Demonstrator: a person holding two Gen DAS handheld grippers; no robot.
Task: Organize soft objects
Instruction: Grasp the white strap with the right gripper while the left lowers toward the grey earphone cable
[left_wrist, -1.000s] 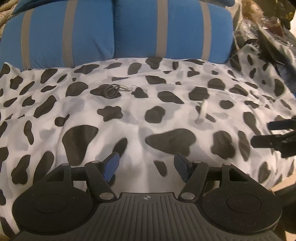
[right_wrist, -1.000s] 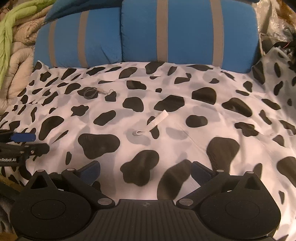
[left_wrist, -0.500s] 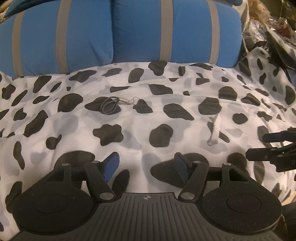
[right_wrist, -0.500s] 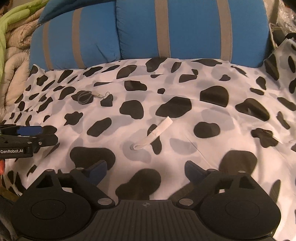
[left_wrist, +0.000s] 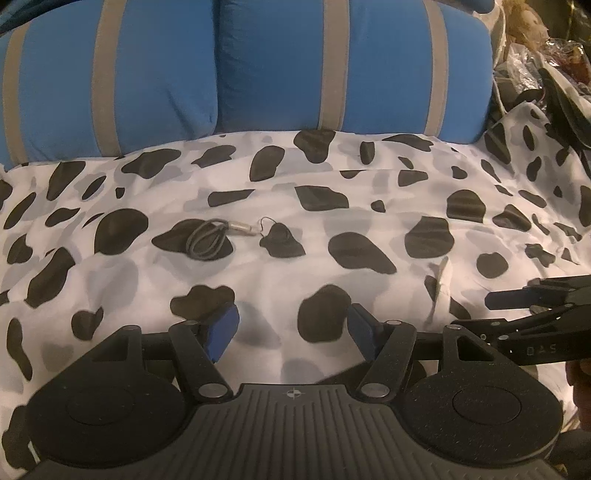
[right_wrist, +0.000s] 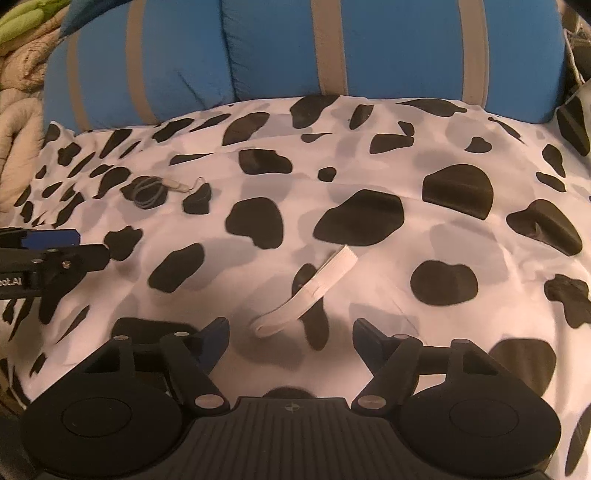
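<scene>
**Two open grippers over the spotted sheet**

Two grippers hang low over a bed covered by a cow-print sheet (left_wrist: 147, 266), both with their jaws spread wide and nothing between them.

At far left in the right wrist view, a beige quilt (right_wrist: 18, 96) is bunched beside the bed. Two blue pillows (left_wrist: 110, 74) with grey stripes stand along the back edge of the sheet.

On the left part of the sheet lies a coiled grey cord (left_wrist: 207, 238) with a small pale piece at its end, resting on a black spot. The left gripper (left_wrist: 293, 328) hovers nearer the front edge, well apart from the cord, its blue pads (left_wrist: 221, 328) empty.

Further right lies a white strap (right_wrist: 306, 295), flat on the sheet, one end curled into a loop. That looped end sits just ahead of the right gripper (right_wrist: 290, 338), between the lines of its open fingers but apparently not touching them; the view is too blurred to be sure. In the left wrist view the strap (left_wrist: 439, 284) shows only as a faint pale streak.

At far right, dark clutter (left_wrist: 554, 74) lies past the pillows.
</scene>
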